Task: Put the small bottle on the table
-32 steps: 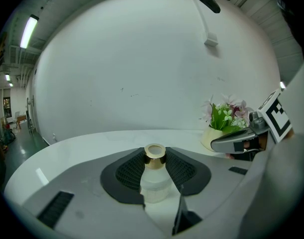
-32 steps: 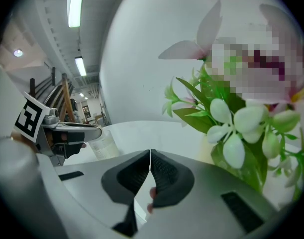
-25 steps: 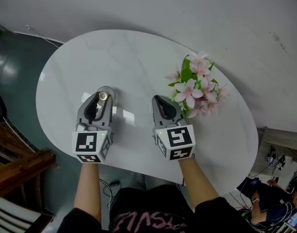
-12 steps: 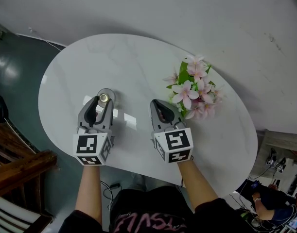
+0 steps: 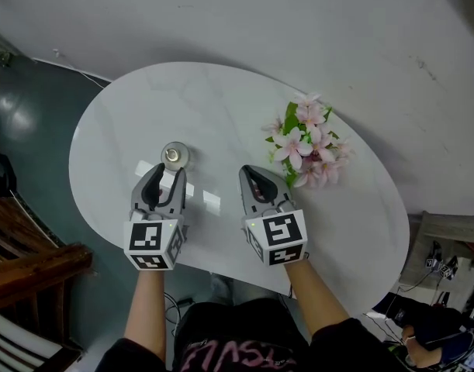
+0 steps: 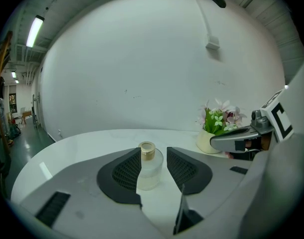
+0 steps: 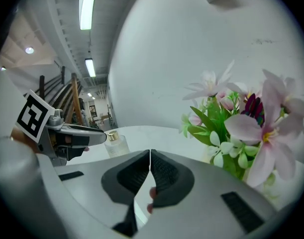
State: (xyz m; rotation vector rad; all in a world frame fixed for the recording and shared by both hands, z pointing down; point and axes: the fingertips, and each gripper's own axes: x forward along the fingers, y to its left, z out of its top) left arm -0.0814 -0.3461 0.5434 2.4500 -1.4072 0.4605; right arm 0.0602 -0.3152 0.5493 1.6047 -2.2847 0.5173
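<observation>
The small bottle (image 5: pixel 174 156) is set upright left of the middle of the table (image 5: pixel 221 99), so placing is judged done. The left gripper (image 5: pixel 166 177), its jaws just opened wide, is clear of the bottle. The right gripper (image 5: pixel 254 175) is closed and empty.

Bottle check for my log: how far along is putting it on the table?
Done: the bottle stands upright on the table, just beyond the left gripper, whose jaws have just been opening and touch nothing. In hand: nothing; the right gripper is shut, empty. Left: probably only drawing back.
</observation>
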